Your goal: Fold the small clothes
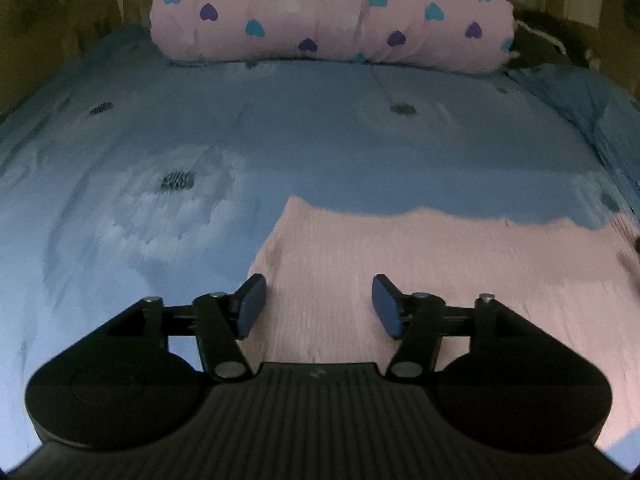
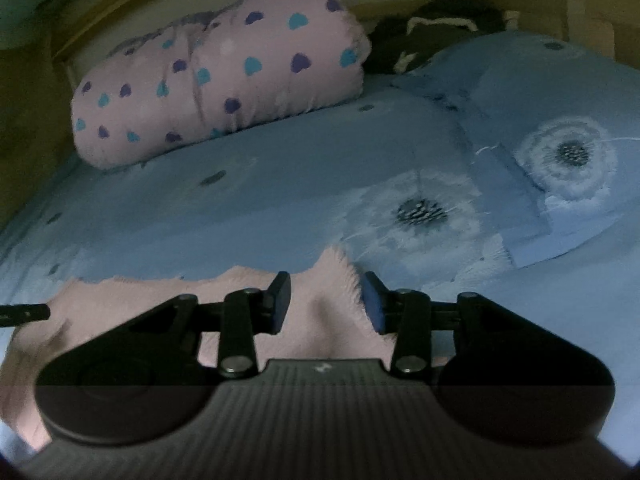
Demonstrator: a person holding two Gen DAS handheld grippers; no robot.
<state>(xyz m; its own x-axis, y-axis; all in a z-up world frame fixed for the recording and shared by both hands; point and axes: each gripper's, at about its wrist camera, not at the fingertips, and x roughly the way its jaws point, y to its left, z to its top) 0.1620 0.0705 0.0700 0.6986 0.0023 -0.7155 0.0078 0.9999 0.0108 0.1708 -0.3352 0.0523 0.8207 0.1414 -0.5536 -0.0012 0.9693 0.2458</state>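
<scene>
Both grippers — left gripper (image 1: 318,306), right gripper (image 2: 326,302) — gape, holding nothing, over a flat pale-pink knitted garment (image 1: 440,280); best pinch matching corners squarely.

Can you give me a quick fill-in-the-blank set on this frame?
1. The small cloth lying under both grippers is ___ in colour.
2. The left hand-held gripper has its jaws ___.
3. The rolled quilt at the far end is printed with ___.
4. The bedsheet is ___ with a dandelion print.

Missing words: pink; open; hearts; blue
</scene>
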